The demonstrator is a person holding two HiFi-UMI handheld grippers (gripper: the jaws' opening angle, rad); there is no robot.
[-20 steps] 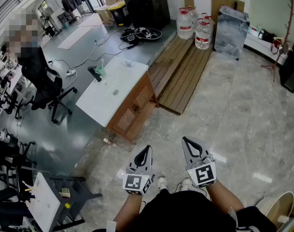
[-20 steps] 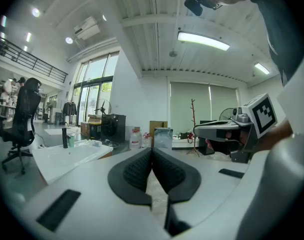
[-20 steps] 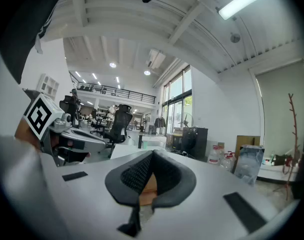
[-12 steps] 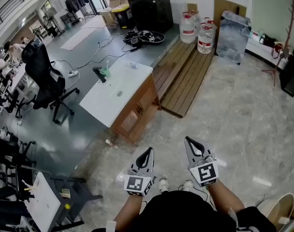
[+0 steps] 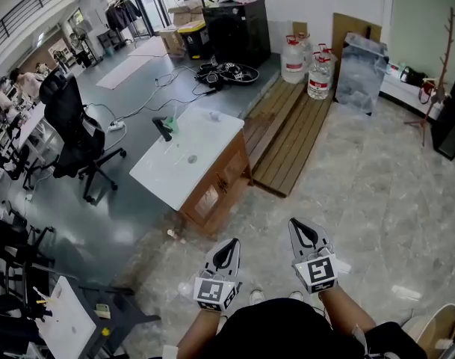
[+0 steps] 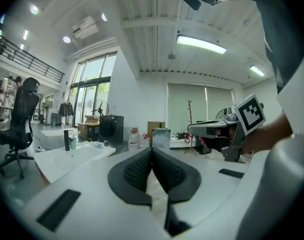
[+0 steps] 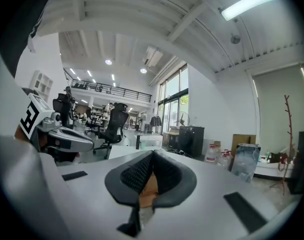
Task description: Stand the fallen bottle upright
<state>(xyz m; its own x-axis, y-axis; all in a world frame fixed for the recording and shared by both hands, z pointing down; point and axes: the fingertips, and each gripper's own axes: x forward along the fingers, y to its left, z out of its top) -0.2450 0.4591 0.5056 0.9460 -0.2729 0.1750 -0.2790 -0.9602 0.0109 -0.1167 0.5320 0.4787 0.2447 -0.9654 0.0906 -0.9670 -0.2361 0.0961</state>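
Both grippers are held low in front of the person, side by side above the stone floor. My left gripper (image 5: 228, 243) is shut with nothing between its pads (image 6: 152, 149). My right gripper (image 5: 296, 225) is also shut and empty (image 7: 152, 154). Well ahead of them stands a white-topped wooden cabinet (image 5: 212, 144). On it are a black faucet (image 5: 163, 128), a small upright green bottle (image 5: 172, 124) beside the faucet, and a small pale object (image 5: 213, 114) near the far end, too small to tell what it is. The left gripper view shows the same countertop (image 6: 67, 156) at its left.
A wooden platform (image 5: 291, 129) with large water jugs (image 5: 318, 73) lies behind the cabinet. A black office chair (image 5: 74, 126) stands to the left, and cables (image 5: 149, 96) trail across the grey floor. A small thing (image 5: 172, 234) lies on the floor by the cabinet's near corner.
The head view has shifted: the cabinet and platform now sit a little further right and lower in the frame. Both grippers stay shut and sit slightly lower in view.
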